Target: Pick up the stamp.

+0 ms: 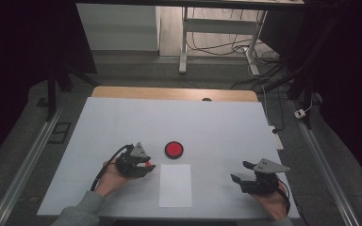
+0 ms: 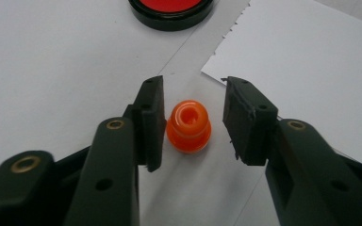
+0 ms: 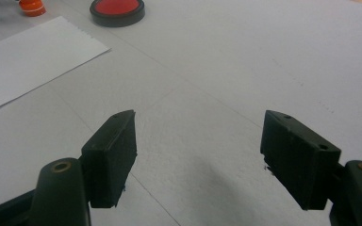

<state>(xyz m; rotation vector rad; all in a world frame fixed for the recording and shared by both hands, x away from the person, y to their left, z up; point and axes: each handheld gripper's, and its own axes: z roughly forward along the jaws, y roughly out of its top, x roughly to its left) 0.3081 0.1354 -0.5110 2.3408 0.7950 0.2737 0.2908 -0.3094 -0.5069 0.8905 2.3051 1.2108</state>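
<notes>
- The left gripper [image 2: 193,125] lies low over the surface [image 1: 226,127], held from below by the left hand [image 1: 111,176]; its jaws stand narrowly apart around the orange stamp [image 2: 189,126], which stands between them, apart from the right jaw.
- Just beyond the jaws: the white paper [image 2: 306,61] and the red ink pad [image 2: 171,10].
- The right gripper [image 3: 198,155] rests well apart, jaws wide, nothing between them.

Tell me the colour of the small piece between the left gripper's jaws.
Orange stamp, clearest in the left gripper view.
</notes>
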